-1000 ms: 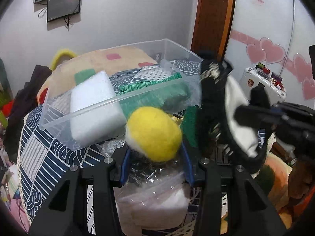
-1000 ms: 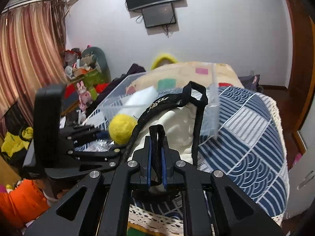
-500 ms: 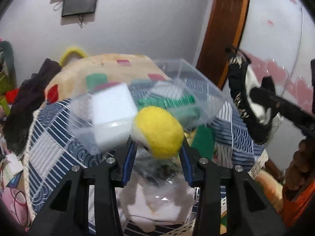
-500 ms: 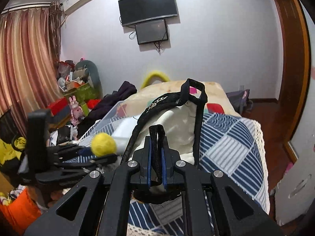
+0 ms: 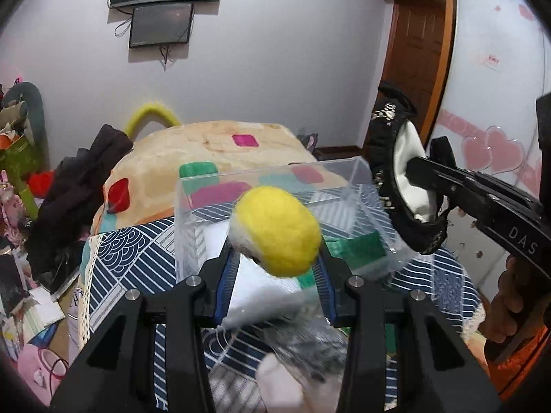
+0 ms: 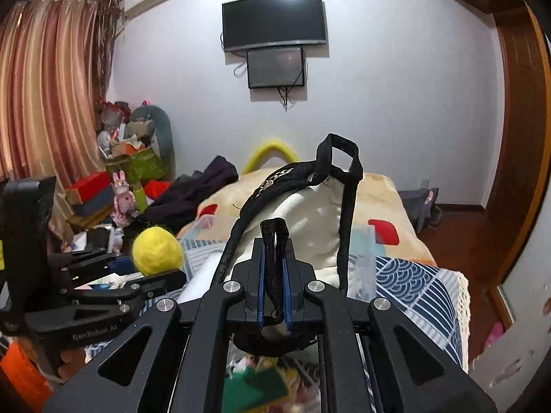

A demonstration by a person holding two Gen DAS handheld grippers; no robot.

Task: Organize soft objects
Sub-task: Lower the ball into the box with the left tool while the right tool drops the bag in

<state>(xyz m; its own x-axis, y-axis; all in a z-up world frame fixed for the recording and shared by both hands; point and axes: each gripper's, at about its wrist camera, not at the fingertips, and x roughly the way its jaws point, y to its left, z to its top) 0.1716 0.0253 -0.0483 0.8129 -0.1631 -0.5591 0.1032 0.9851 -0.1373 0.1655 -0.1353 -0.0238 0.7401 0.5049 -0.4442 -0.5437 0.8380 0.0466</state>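
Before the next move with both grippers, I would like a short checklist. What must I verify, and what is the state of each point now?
1. Left gripper grips the yellow felt ball: ok, held between both fingers.
2. Right gripper grips the black-trimmed pouch: ok, shut on its black loop.
3. Clear plastic bin in view: ok, behind the ball.
4. Ball above the bin opening: cannot tell.
5. Room left in the bin: cannot tell; a white foam block and green items show through the wall.

You face a pale wall (image 6: 396, 103) with two mounted screens (image 6: 273, 20), striped curtains (image 6: 51, 86) left, a wooden door frame (image 6: 516, 120) right.
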